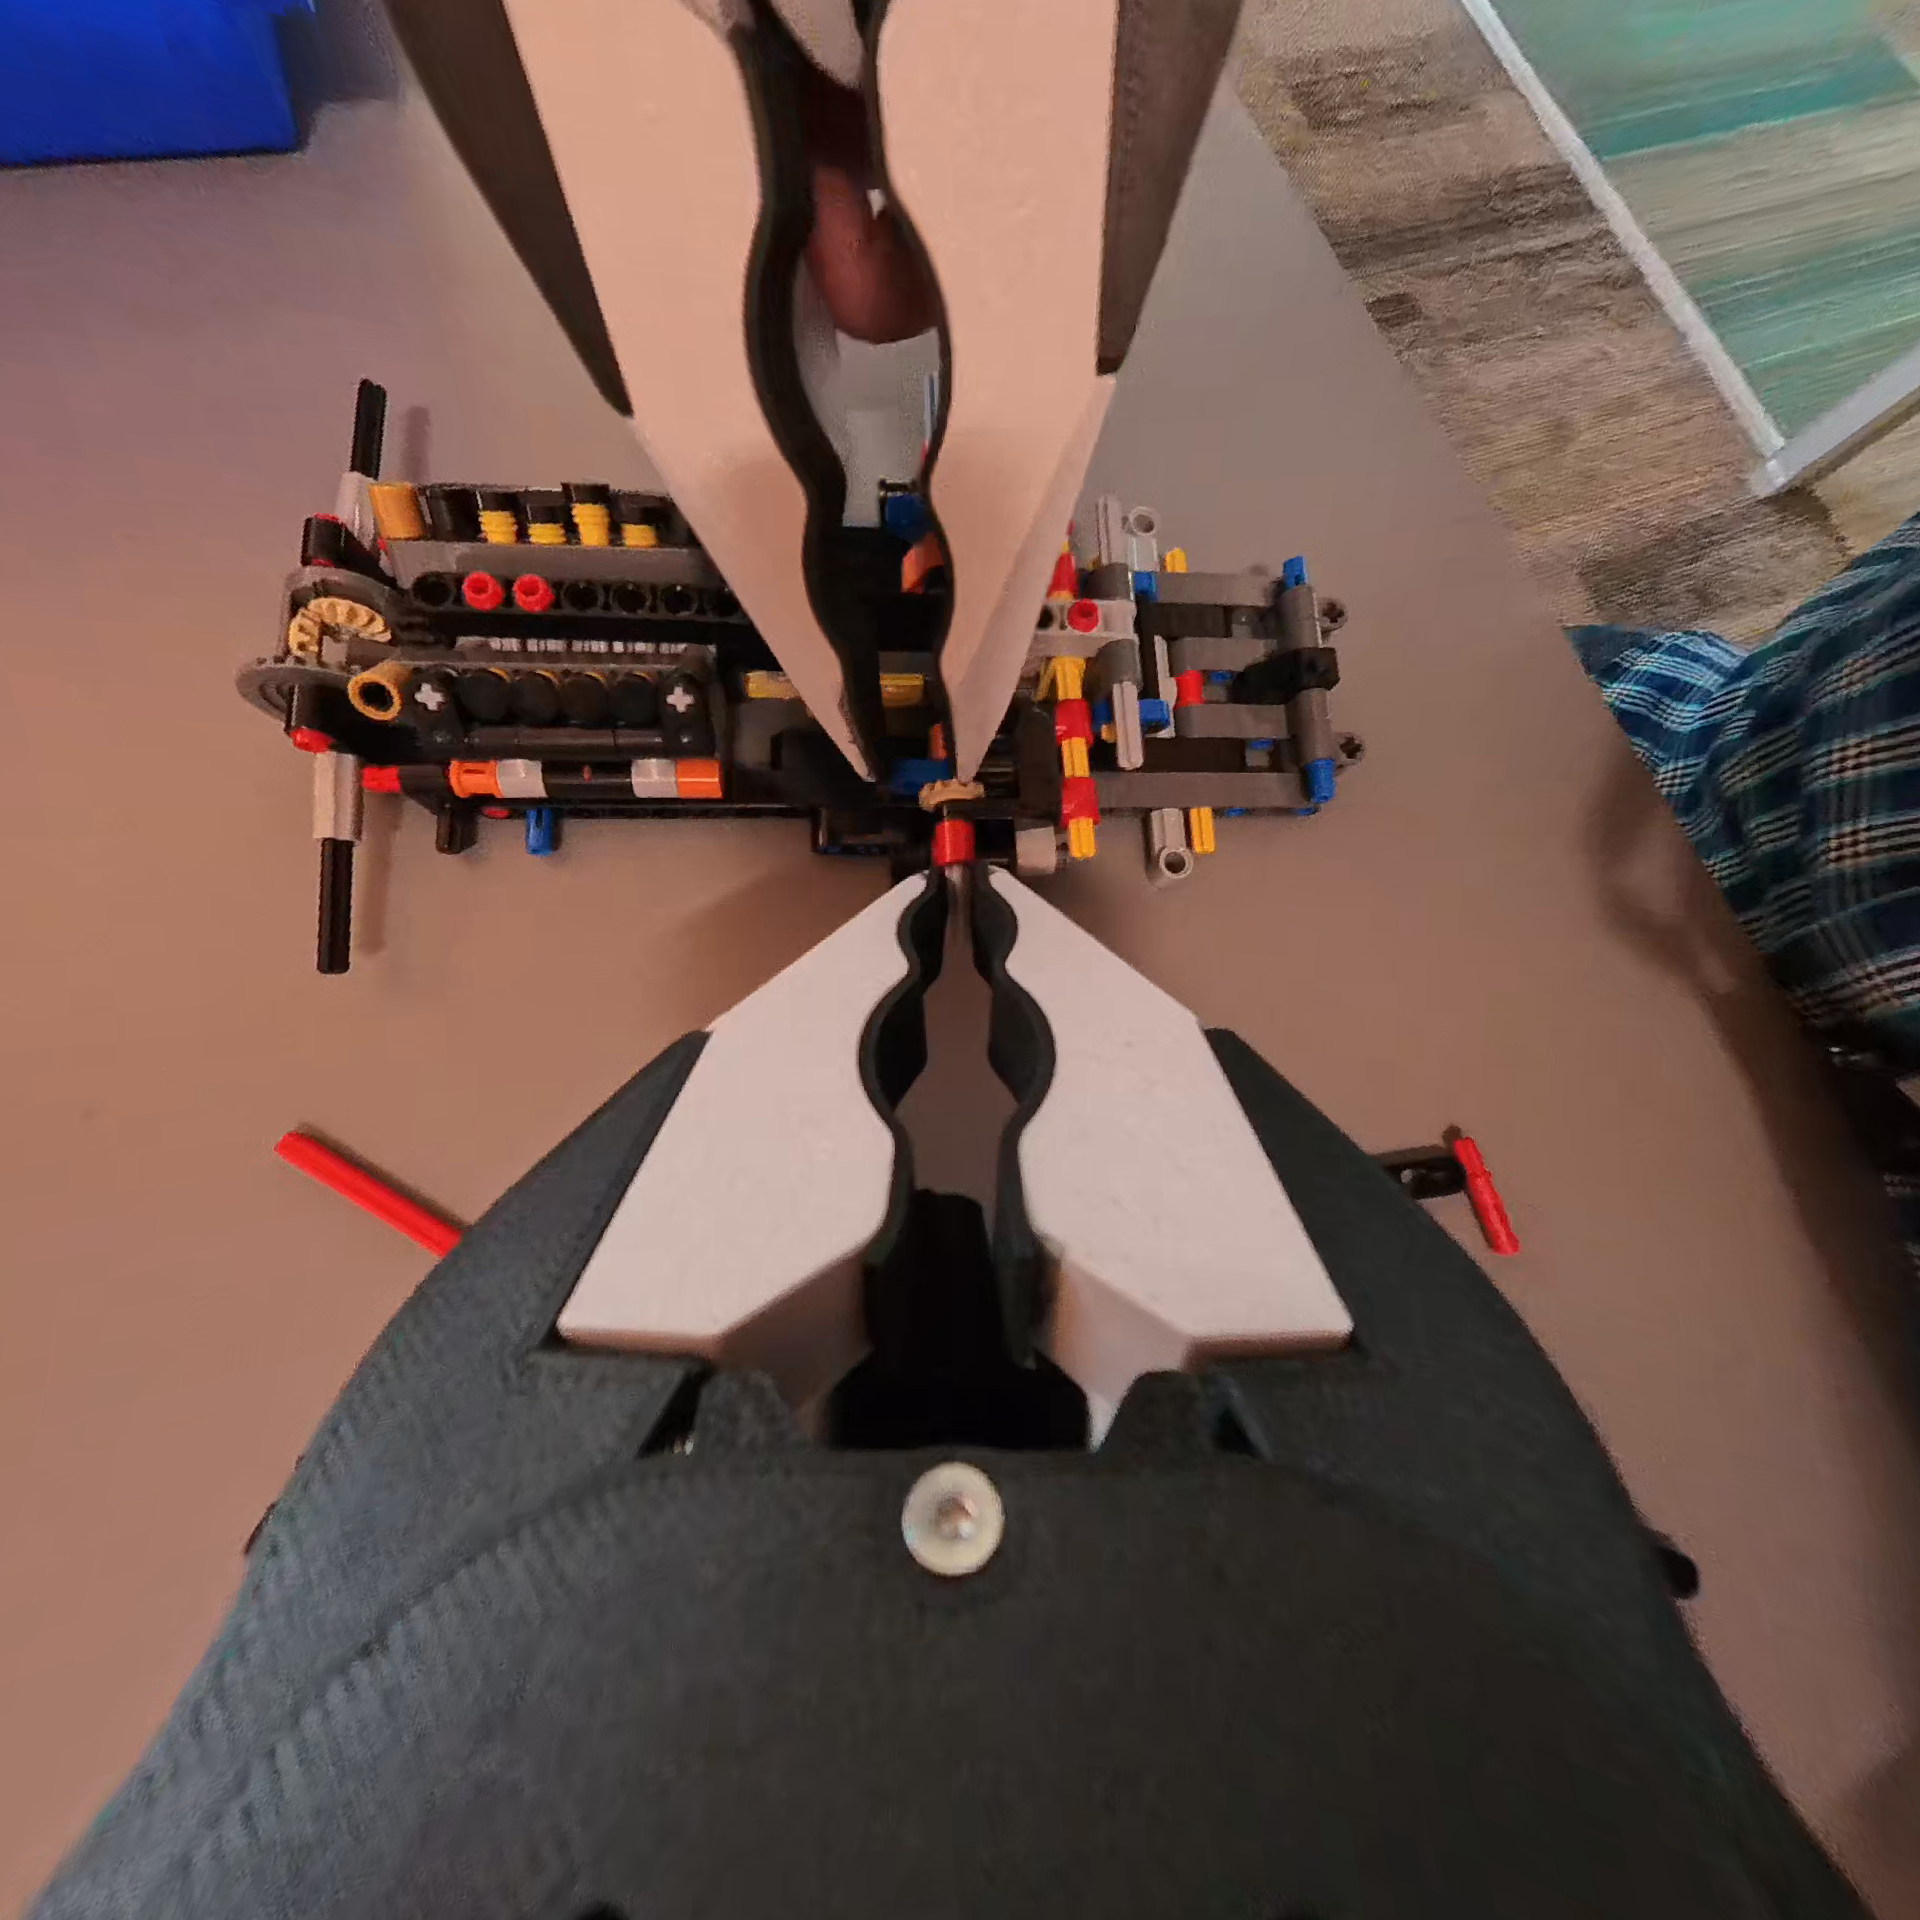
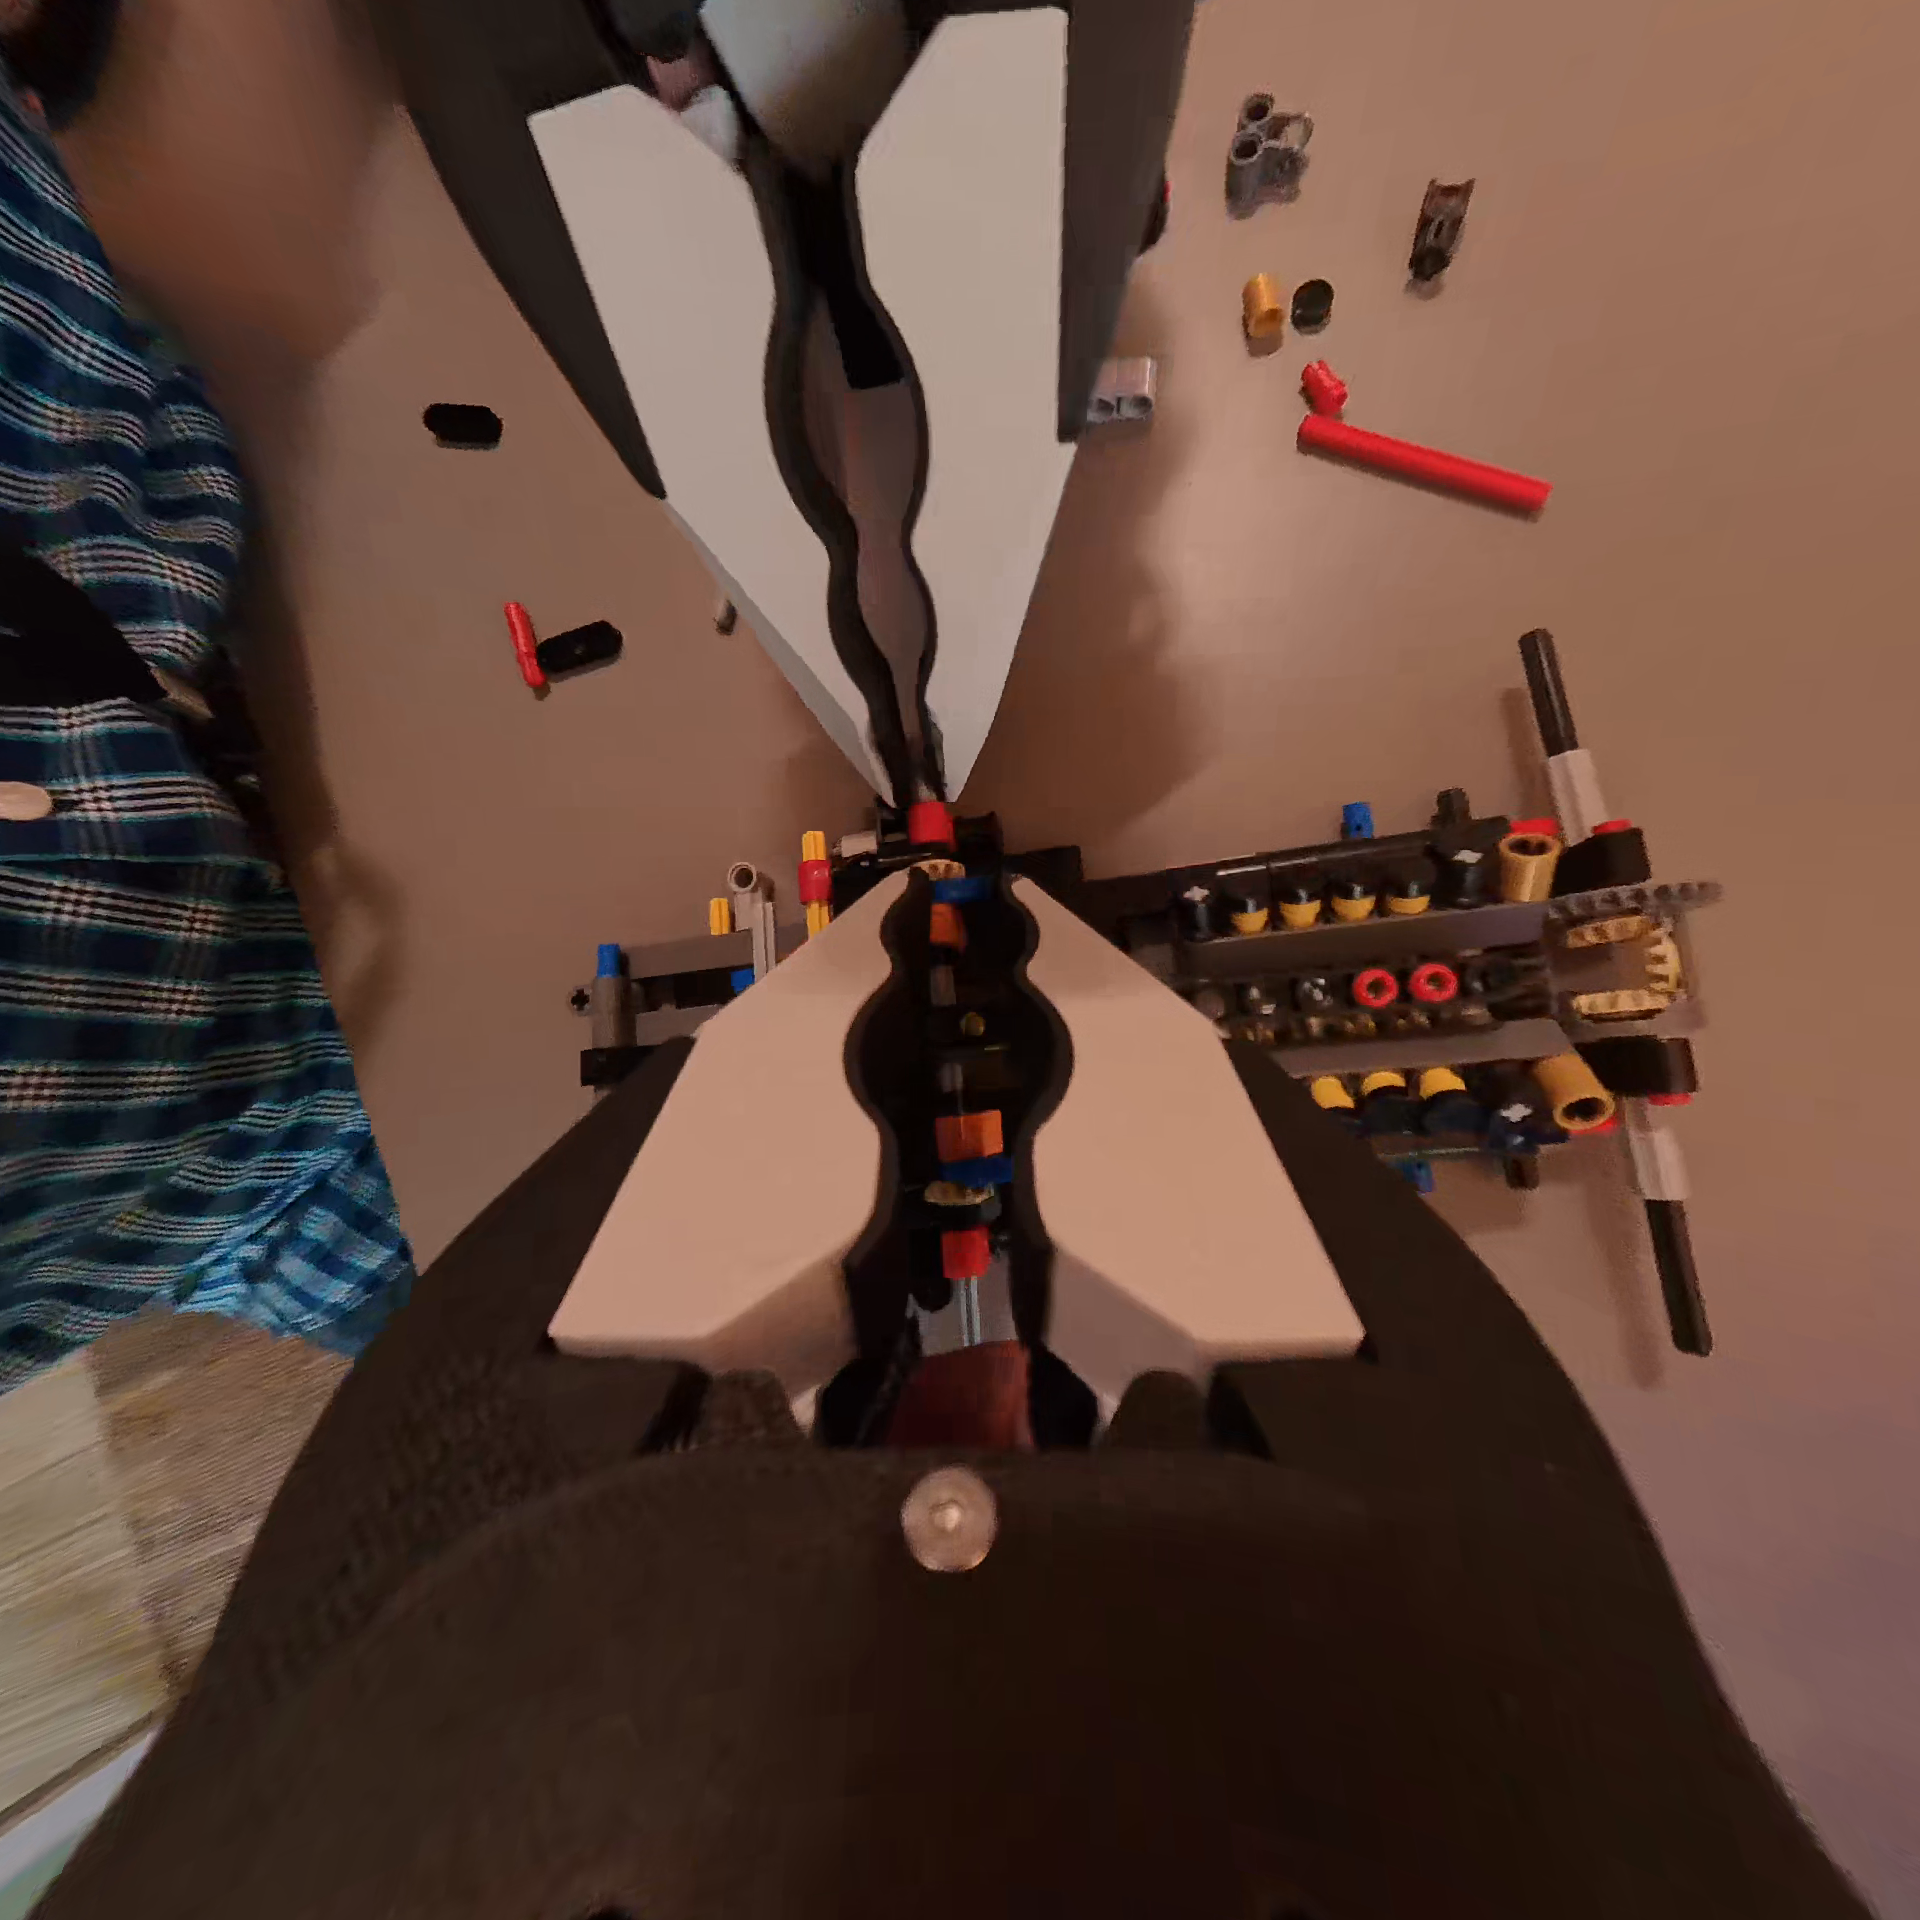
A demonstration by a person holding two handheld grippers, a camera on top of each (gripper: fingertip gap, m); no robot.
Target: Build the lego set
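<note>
The lego model (image 1: 582, 665), a long black and grey frame with yellow, red and blue pins and a tan gear, lies on the table; it also shows in the right wrist view (image 2: 1382, 977). My left gripper (image 1: 954, 881) is shut on the tip of a thin axle that carries a red bush (image 1: 951, 842) and sticks out of the model's near side. My right gripper (image 2: 956, 883) reaches over the model from the opposite side. Its fingers are closed on the model's middle row of orange, blue and red parts (image 2: 966, 1138). The two grippers' tips nearly meet.
A long red axle (image 2: 1423, 464) and several small loose parts (image 2: 1283, 304) lie on the table (image 2: 1351, 644). A black link with a red pin (image 2: 561, 644) lies apart. A blue bin (image 1: 135, 73) stands at a far corner. A plaid sleeve (image 1: 1787, 779) is at the table edge. Only a small space, under 4 cm, lies between the two pairs of fingers.
</note>
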